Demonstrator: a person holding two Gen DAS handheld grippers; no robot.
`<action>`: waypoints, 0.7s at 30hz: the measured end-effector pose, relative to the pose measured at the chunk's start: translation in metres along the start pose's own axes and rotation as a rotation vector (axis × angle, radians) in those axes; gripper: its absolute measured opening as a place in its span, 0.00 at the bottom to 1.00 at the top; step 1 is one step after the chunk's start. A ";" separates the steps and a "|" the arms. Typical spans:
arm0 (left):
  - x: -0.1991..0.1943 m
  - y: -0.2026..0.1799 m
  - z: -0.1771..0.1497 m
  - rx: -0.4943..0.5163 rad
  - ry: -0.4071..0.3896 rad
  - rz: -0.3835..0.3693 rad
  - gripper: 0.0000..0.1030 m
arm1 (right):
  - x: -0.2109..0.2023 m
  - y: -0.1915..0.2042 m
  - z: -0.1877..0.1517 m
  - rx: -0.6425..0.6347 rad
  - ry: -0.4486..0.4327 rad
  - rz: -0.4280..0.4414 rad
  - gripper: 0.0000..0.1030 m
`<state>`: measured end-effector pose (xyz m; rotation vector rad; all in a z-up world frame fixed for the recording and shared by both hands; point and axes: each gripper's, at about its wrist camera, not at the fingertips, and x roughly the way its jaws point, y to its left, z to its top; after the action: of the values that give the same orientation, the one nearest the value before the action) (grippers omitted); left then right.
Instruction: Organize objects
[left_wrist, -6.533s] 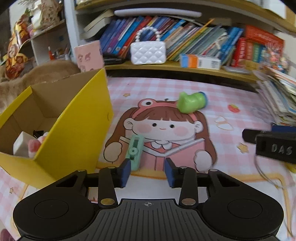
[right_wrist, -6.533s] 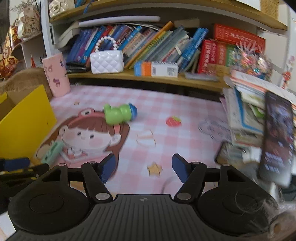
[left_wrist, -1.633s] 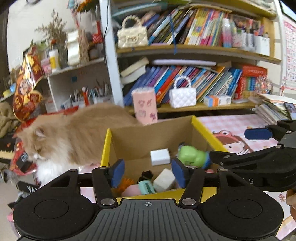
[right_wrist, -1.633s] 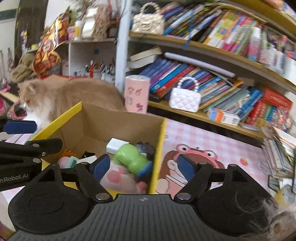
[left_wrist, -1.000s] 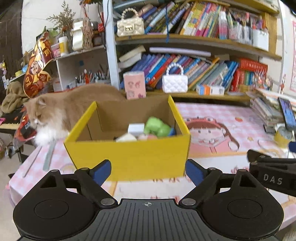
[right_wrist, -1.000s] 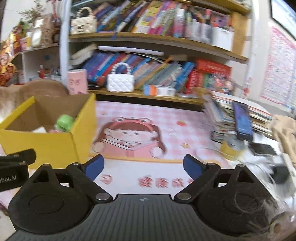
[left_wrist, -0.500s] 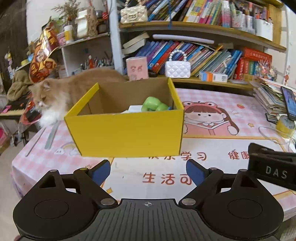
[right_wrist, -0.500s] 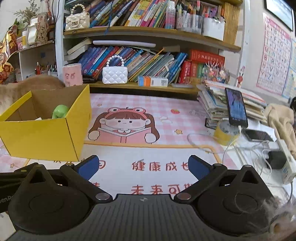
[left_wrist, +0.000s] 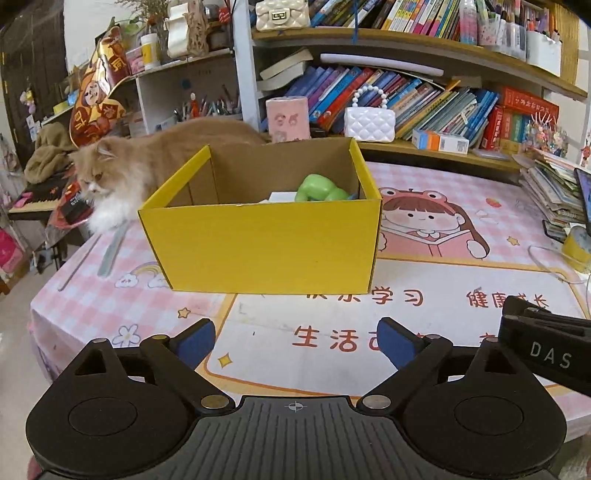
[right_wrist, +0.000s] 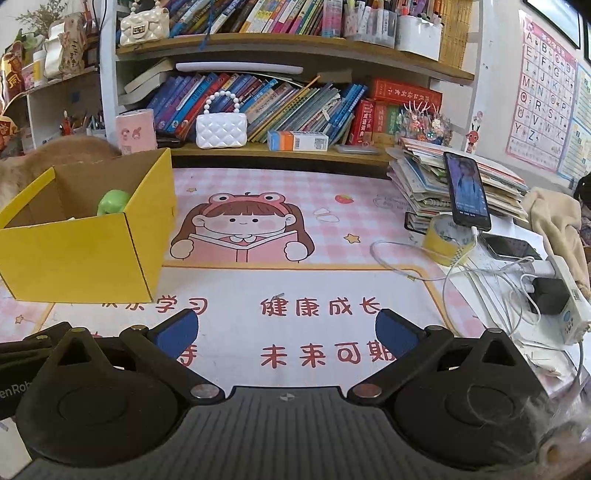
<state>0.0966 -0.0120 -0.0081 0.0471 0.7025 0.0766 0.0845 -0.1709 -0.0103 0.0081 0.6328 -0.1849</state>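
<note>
- Yellow cardboard box (left_wrist: 266, 240) is now sitting well ahead of both cameras on the pink cartoon mat (right_wrist: 295, 317), whereas a second and a half ago both grippers were hanging right over its open top; they have been pulling back and away from it since.
- Green toy (left_wrist: 320, 189) is lying inside the box toward its right rear, peeking over the front wall, with a white block (left_wrist: 281, 196) just beside it (the rest of the contents are hidden behind the wall from this low angle).
- Left gripper (left_wrist: 297, 338) is hovering above the printed mat with its blue-padded fingers spread wide and nothing between them.
- Right gripper (right_wrist: 287, 330) is doing the same, jaws wide apart and empty, over the red characters at the mat's front; its black body is also showing at the right edge of the left view.
- Mat space around the reading-girl drawing (right_wrist: 242, 230) is showing no loose toys, while several seconds ago the green toy and a small mint-coloured item were lying there.
- Judging from that, the sorting looks finished or nearly so, and the retreat reads as a closing move.
- Ginger cat (left_wrist: 122, 166) is standing just behind the box's left side, looking off the table edge (a possible nuisance if it decides to investigate the box).
- Phone (right_wrist: 466, 190), yellow tape roll (right_wrist: 445, 240) and charger cables on the right are lying well apart from the box and seem not to belong to the job.
</note>
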 end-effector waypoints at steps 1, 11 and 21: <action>0.000 -0.001 0.000 0.003 -0.002 0.003 0.94 | 0.000 0.000 0.000 -0.002 0.000 -0.005 1.00; 0.003 -0.002 0.001 -0.011 0.019 -0.007 0.94 | 0.005 0.000 0.001 -0.002 0.017 -0.020 1.00; 0.005 -0.003 0.004 -0.004 0.018 -0.005 0.94 | 0.006 0.003 0.002 -0.017 0.011 -0.034 1.00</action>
<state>0.1034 -0.0145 -0.0088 0.0409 0.7202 0.0734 0.0907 -0.1692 -0.0126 -0.0181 0.6460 -0.2128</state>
